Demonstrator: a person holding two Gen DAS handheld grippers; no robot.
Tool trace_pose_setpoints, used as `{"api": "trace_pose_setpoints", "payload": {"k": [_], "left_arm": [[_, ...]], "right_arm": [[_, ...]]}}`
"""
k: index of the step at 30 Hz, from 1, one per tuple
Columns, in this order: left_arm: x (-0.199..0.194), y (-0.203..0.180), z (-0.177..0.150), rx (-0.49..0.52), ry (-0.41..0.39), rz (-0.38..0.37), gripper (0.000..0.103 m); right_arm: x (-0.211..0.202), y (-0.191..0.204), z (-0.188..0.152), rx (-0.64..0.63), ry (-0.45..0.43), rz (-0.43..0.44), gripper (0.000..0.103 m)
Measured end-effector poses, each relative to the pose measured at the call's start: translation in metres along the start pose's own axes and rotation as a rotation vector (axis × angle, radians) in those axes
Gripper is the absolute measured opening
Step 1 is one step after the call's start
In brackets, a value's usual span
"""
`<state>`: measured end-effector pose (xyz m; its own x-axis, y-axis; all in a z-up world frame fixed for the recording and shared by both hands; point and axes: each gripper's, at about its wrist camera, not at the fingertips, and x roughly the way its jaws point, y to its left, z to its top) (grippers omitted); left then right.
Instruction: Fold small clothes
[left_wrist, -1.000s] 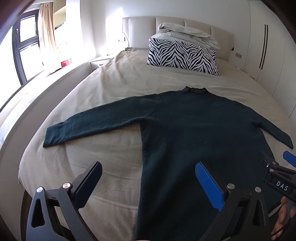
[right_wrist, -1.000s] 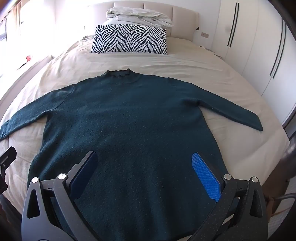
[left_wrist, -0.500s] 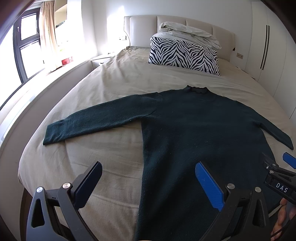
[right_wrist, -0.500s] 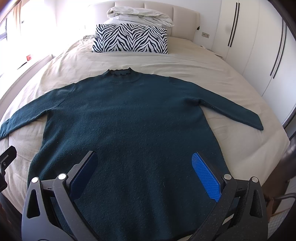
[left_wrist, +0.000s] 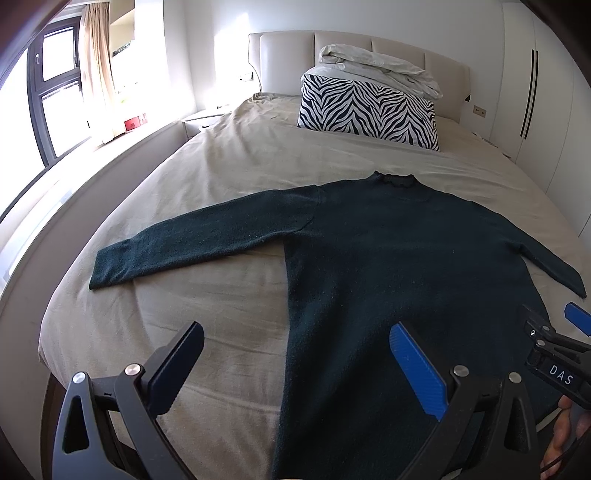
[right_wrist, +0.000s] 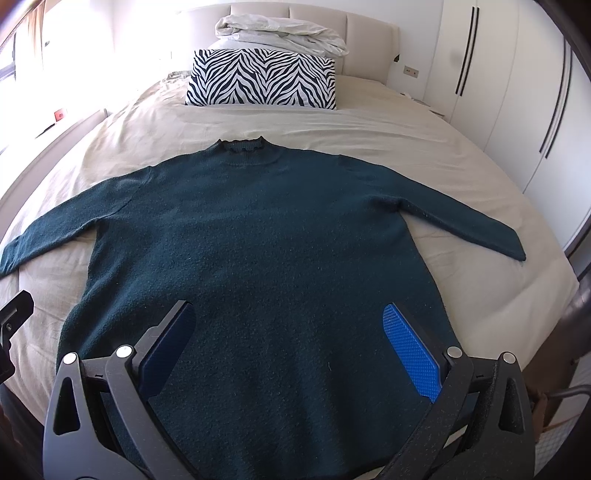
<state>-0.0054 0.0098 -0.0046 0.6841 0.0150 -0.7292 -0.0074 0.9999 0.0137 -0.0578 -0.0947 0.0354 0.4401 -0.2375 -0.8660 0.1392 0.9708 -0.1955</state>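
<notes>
One dark teal sweater (right_wrist: 258, 236) lies flat on the bed (right_wrist: 388, 147), collar toward one zebra pillow (right_wrist: 262, 79), both sleeves spread. Only the left view shows the window (left_wrist: 55, 96), and the right gripper's (left_wrist: 554, 332) label "DAS". The right view alone shows four wardrobe handles (right_wrist: 467, 48). Left gripper (left_wrist: 295, 354) and right gripper (right_wrist: 288, 332) fingers gape wide, holding nothing

A home bedroom: bed (left_wrist: 236, 177), zebra pillow (left_wrist: 369, 110), wardrobe (right_wrist: 498, 92).
</notes>
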Motion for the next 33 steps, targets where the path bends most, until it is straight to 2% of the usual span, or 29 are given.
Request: {"api": "trace_pose_setpoints", "payload": {"k": [15,33], "left_arm": [[-0.020,-0.001,0.005,-0.005,-0.026,0.003,0.103],[-0.022,0.001,0.006,-0.010,-0.028,0.003,0.103]], "right_arm": [[-0.024,-0.001,0.005,0.006,-0.042,0.006,0.103],[-0.033,0.004,0.005,-0.001,-0.054,0.009,0.103]]}}
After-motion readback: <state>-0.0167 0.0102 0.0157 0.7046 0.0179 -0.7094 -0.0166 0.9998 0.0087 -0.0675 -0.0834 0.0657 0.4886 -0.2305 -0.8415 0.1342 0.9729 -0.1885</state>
